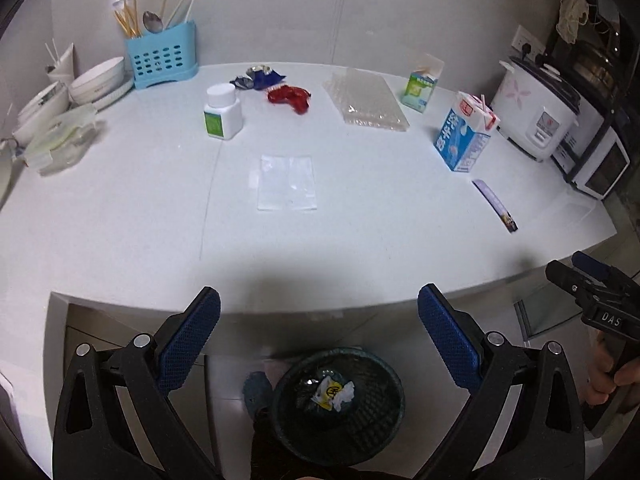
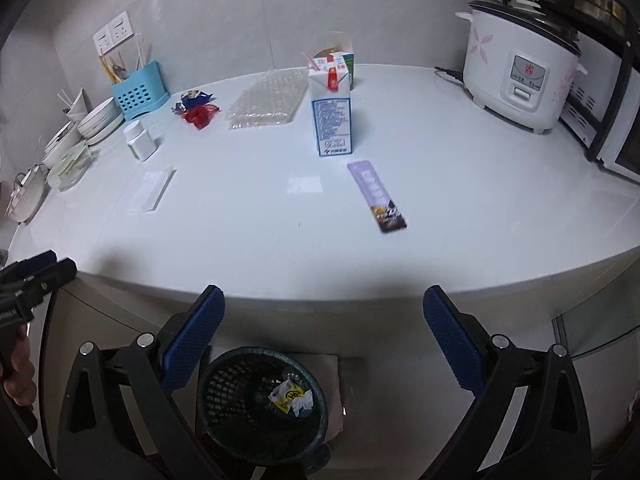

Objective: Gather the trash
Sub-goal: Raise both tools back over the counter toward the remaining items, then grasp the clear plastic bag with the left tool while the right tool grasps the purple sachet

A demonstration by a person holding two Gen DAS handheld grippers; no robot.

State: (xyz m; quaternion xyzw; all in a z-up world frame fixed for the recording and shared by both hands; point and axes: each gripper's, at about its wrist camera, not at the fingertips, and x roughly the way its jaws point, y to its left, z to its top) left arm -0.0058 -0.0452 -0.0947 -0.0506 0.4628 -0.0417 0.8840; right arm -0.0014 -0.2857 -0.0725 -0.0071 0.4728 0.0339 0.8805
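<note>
Trash lies scattered over the white bench (image 1: 120,240): a clear plastic sleeve (image 1: 287,183) near the middle, a red wrapper (image 1: 289,97) and a blue foil wrapper (image 1: 260,77) toward the back, a bubble-wrap sheet (image 1: 366,100), an opened milk carton (image 1: 466,136) standing upright, a small green carton (image 1: 419,88) behind it, and a purple sachet (image 2: 376,196) lying flat near the front edge. A dark mesh bin (image 2: 262,404) stands on the floor below the bench edge; a yellow-and-white wrapper (image 2: 290,396) already lies in it. A white pill bottle (image 1: 222,112) stands left of the wrappers.

Left gripper (image 1: 318,338) hangs above the bin with its jaws spread wide and nothing between them. Right gripper (image 2: 322,338), likewise over the bin, is spread wide and empty.

Beyond the trash: a blue utensil caddy (image 1: 162,60) and stacked bowls (image 1: 100,80) at the left, a rice cooker (image 2: 520,64) at the right.

Risks, judged from this layout. The flat sleeve and sachet offer little edge, so pads may slide over them. The carton, if liquid remains, may spill when tilted. Whether the pill bottle is trash cannot be told; taking it could be an error. Light wrappers may miss the bin if dropped from high above it.
</note>
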